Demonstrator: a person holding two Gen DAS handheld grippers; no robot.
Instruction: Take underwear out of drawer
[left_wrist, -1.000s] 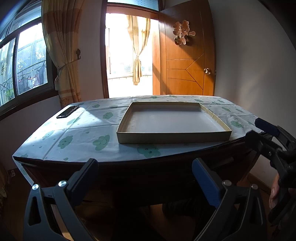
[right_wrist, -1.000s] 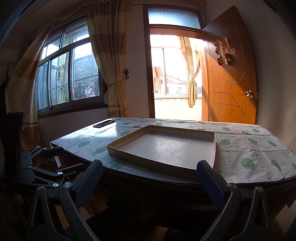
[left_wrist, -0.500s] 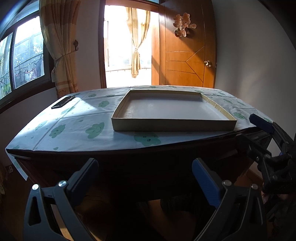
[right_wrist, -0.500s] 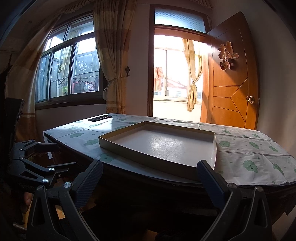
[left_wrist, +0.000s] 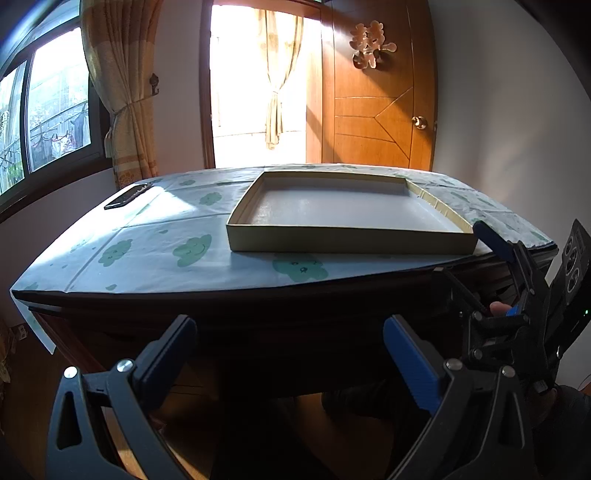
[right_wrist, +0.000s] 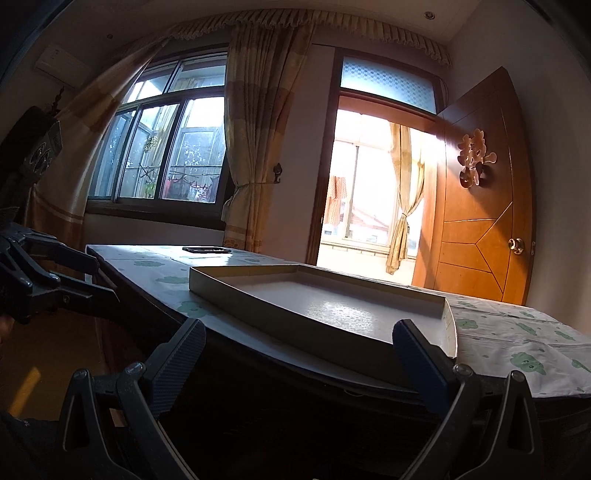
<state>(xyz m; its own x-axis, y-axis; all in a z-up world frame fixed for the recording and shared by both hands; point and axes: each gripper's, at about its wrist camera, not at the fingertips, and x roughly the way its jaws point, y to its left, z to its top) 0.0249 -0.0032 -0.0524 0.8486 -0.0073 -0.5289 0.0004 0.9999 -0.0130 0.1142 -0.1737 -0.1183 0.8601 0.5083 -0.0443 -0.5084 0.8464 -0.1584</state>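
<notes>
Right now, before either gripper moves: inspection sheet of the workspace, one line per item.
Surface: table under a pale cloth with green prints.
Job's things: no underwear seen; no drawer clearly seen, the table's front is too dark to tell.
Clutter: shallow tray, nothing in it; dark flat device at the far left corner.
Grippers: left gripper open, low before the table edge; right gripper open, low at the table edge.
Cables: nothing seen.
Surroundings: window, tied curtains, open wooden door.
</notes>
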